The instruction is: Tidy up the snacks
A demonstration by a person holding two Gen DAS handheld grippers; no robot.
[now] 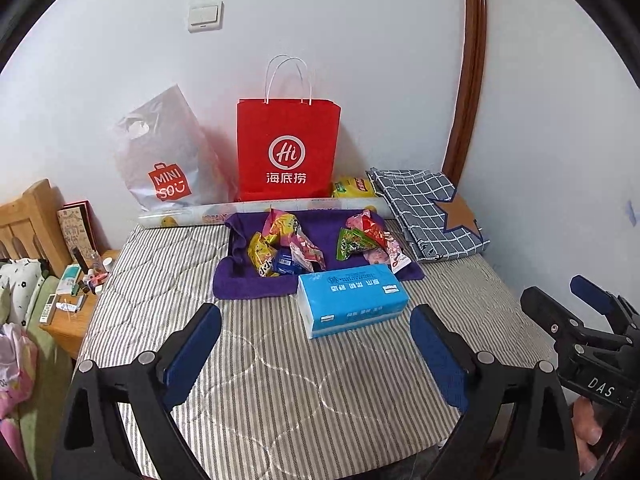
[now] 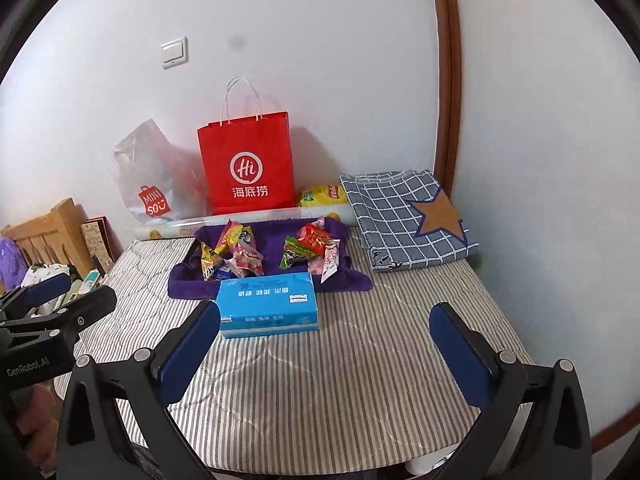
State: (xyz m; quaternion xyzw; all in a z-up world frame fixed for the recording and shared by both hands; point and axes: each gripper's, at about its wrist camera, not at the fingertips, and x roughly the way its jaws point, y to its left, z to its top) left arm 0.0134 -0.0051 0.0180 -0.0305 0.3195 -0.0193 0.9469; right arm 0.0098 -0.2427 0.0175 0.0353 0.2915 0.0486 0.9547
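- My left gripper [image 1: 316, 322] hovers with fingers spread wide, gripping nothing; right gripper [image 2: 325, 322] likewise.
- Colourful crinkly snack packets [image 1: 286, 246] lie on the purple cloth [image 1: 240, 284] at twelve o'clock, behind the blue tissue pack [image 1: 352, 298], on the striped bed [image 1: 280, 380].

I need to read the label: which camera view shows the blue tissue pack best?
The left wrist view: the blue tissue pack lies whole between the open fingers, its top and front unobstructed. In the right wrist view one finger overlaps its near-left corner.
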